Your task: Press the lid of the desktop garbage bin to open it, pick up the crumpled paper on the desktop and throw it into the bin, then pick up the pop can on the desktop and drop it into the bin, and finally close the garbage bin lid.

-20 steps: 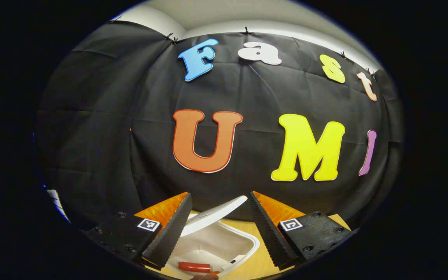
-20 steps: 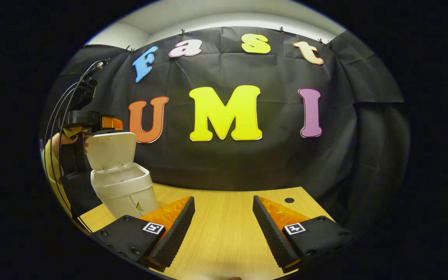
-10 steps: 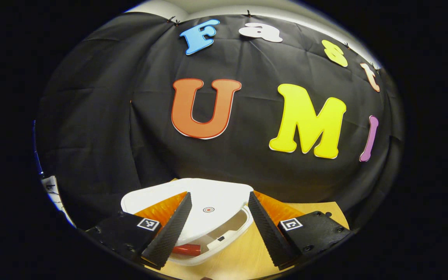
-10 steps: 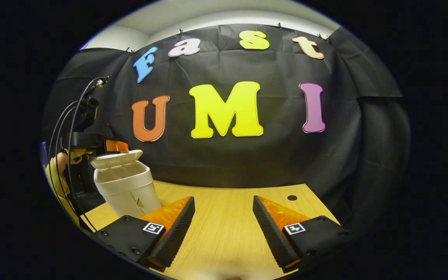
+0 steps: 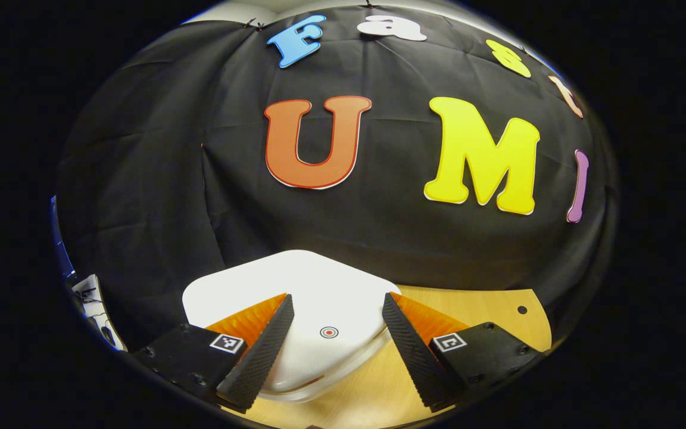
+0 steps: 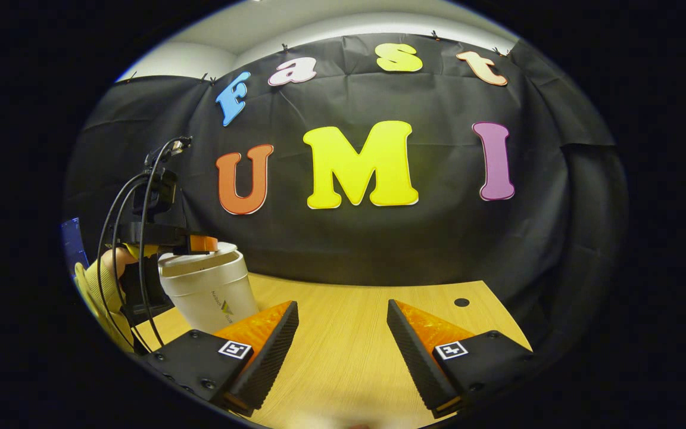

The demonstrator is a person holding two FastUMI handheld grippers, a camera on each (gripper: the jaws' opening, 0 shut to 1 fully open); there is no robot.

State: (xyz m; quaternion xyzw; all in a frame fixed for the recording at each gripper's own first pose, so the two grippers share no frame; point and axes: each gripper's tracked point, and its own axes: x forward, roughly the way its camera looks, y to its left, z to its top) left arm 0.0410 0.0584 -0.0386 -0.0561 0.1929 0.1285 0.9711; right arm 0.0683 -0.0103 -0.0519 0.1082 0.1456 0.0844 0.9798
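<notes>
Beside the bin [image 6: 209, 292], bare desktop [image 6: 343, 339].

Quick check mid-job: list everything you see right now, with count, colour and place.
Bin: one, white, left end of the table.
Bin lid: one, white with a small red ring mark, lying down on the bin.
Table: one, light wood, with a dark round hole near its far right corner.
Left gripper: open, over the lid.
Right gripper: open, over bare tabletop.
Hand: one, yellow sleeve, holding the left gripper.

White bin lid [image 5: 319, 292] with red dot, wood-grain table [image 6: 349, 351]
</notes>
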